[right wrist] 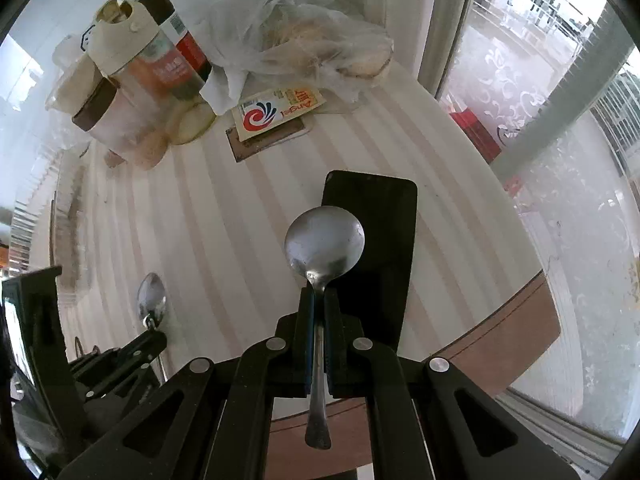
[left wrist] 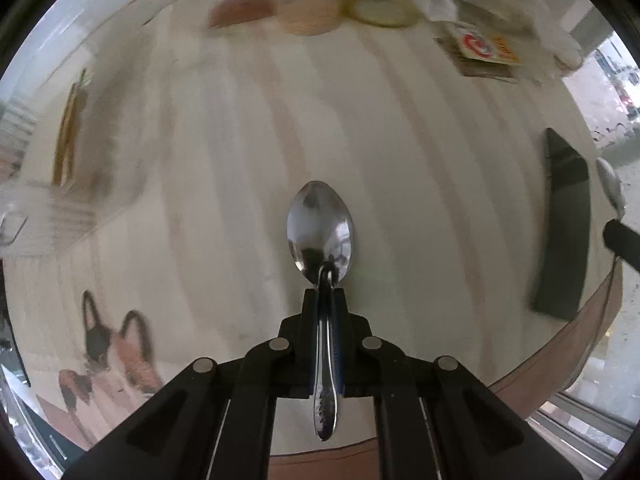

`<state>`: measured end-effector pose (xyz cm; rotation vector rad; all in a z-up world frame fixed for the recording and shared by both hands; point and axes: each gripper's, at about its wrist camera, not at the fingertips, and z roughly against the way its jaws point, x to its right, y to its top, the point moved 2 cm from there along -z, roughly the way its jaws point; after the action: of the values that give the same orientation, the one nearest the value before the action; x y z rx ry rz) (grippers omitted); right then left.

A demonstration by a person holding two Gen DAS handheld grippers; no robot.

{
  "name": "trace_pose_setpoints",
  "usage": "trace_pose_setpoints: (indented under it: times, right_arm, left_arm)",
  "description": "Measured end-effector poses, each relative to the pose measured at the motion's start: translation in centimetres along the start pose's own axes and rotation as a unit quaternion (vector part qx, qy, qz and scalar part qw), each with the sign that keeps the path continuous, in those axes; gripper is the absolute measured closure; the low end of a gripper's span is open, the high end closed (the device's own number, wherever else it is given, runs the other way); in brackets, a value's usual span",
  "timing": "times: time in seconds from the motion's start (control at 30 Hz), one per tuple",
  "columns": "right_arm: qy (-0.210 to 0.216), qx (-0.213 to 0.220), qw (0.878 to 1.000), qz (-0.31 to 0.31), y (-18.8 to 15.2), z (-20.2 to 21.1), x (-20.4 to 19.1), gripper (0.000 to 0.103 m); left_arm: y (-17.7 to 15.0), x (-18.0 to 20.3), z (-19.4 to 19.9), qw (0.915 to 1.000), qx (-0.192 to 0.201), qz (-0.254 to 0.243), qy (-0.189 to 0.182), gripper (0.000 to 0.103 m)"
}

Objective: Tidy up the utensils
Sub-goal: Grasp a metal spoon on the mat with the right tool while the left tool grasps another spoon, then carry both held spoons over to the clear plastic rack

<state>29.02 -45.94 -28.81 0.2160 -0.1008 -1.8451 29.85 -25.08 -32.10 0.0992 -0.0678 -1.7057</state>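
The left gripper [left wrist: 324,300] is matte black plastic: two flat, squared fingers [left wrist: 309,312] lined on their inner faces with blue pads, carried on angular linkage arms. Round silver pins [left wrist: 279,345] mark each pivot, four across the front, and triangular recesses are cut into the outer arms. The right gripper [right wrist: 318,300] has the same build, with black fingers [right wrist: 335,312], blue pads and silver pivot pins [right wrist: 438,364].

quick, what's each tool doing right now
Left tool: closed, holding a shiny oval spoon by its neck.
Right tool: closed, holding a duller round spoon by its neck.
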Motion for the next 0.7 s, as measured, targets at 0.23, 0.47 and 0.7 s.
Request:
trace_pose_setpoints:
  times: [0.23, 0.47, 0.7]
  right_arm:
    - [0.04, -0.034, 0.998, 0.047, -1.9, -1.7, -5.6, 0.099]
    - [0.073, -0.086, 0.984, 0.14, -5.5, -4.6, -15.2, 0.099]
    - [0.048, -0.117, 0.97, 0.209, -8.8, -6.9, -21.0, 0.099]
  left_arm:
    - [-4.6, -9.0, 0.8, 0.9967, -0.011, 0.074, 0.029, 0.099]
    - [-8.8, -17.3, 1.1, 0.9835, -0.024, 0.174, 0.046, 0.099]
    - [-10.3, -20.8, 1.9, 0.9807, -0.015, 0.193, 0.024, 0.099]
